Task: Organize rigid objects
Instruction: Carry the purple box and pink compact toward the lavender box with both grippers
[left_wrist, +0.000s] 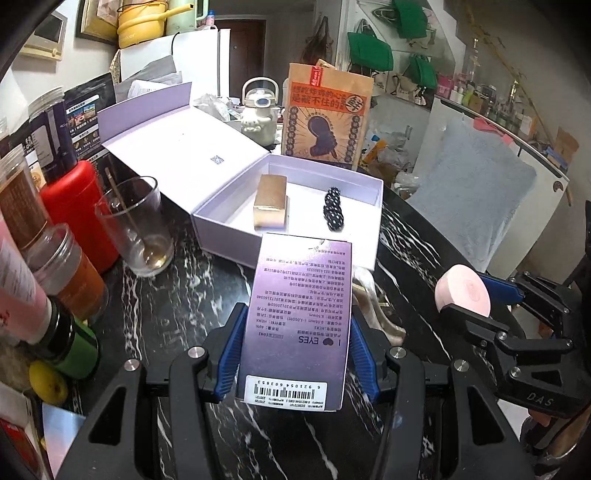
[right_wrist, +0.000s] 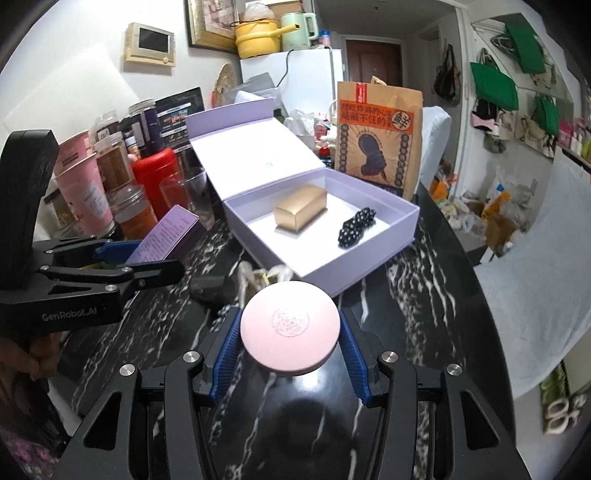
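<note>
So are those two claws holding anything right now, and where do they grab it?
Yes. The left gripper clamps a purple box by its long side edges, near the barcode end. The right gripper pinches a pink disc across its rim.

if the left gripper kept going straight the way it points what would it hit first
Probably the near wall of the open lilac box. The left gripper holds a purple carton whose far end leads and already nearly overlaps that wall, though depth is unclear.

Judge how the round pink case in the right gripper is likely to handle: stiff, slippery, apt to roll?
The pink case looks rigid, keeping its disc shape between the right gripper pads. Its smooth curved rim gives little contact, so it may slip or pivot. Set on edge, it would probably roll.
</note>
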